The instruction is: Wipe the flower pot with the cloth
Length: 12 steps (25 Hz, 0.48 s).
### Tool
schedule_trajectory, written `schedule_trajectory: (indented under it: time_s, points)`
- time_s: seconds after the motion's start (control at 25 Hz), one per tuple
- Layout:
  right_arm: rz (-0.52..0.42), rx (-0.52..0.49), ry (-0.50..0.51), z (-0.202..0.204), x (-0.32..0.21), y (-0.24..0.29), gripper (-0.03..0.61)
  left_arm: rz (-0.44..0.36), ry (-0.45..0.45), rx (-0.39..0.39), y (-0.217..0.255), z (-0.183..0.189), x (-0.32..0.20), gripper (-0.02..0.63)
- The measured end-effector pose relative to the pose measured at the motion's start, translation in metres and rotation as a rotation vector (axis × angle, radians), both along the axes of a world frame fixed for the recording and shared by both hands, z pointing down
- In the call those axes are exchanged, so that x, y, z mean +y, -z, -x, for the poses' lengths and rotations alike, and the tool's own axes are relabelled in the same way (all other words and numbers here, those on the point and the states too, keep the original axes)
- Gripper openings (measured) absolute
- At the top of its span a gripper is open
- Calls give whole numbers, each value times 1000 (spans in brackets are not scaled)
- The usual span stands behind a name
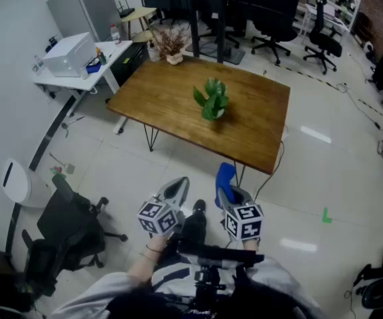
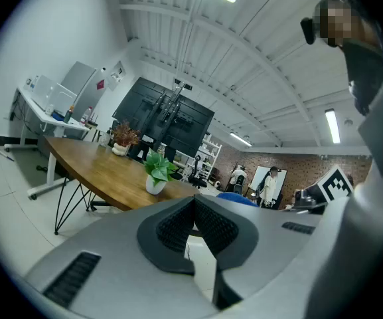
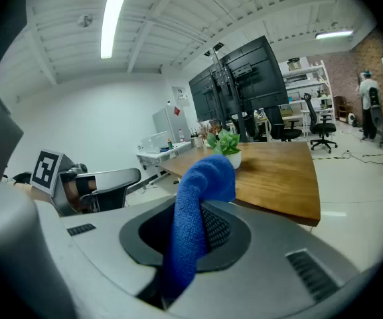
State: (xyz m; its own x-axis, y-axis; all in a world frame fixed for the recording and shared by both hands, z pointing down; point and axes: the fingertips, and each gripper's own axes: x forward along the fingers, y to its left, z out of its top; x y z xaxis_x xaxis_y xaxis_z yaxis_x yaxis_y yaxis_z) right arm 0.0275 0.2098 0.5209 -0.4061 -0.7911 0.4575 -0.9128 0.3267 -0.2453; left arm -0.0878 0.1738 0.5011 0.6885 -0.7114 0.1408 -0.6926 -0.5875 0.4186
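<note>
Right claw (image 1: 229, 190): closed on the blue cloth (image 3: 194, 208). The cloth is pinched between the pads, and its free end rises in a hump above the jaws.
Left claw (image 2: 192, 208): jaws closed tip to tip with nothing between them.
Flower pot (image 1: 217, 113): small and white with a green plant (image 1: 210, 98) in it. It stands upright near the middle of the wooden counter (image 1: 168, 98), and neither claw touches it.
Done so far: by my reading, only the cloth is in hand.
Left to do: the whole wipe. The cloth has yet to reach the pot, and the person stands on the floor (image 1: 111, 171) well apart from the counter's near edge.
Pose, right: the claw is held low in front of the body and points forward toward the counter. In the right gripper view the pot shows just past the top of the cloth.
Pose, left: the claw is held low just beside the right one and aims the same way. The left gripper view shows the pot off beyond its tips.
Next need, as a judgement: close the distance to the counter, then bring the cloth against the pot's side. The empty left claw is free to steady the pot.
</note>
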Motion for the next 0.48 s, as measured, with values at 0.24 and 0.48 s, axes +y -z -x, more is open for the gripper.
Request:
schedule_trajectory:
  time_s: [0.24,0.48]
  points:
    - [30,5,-50,-15,-82,-11,60,10,7,6,-5,3,-90,7]
    - [83,18,-98,-23,-151,-23,60,54,12,48,-16,6,-181,7]
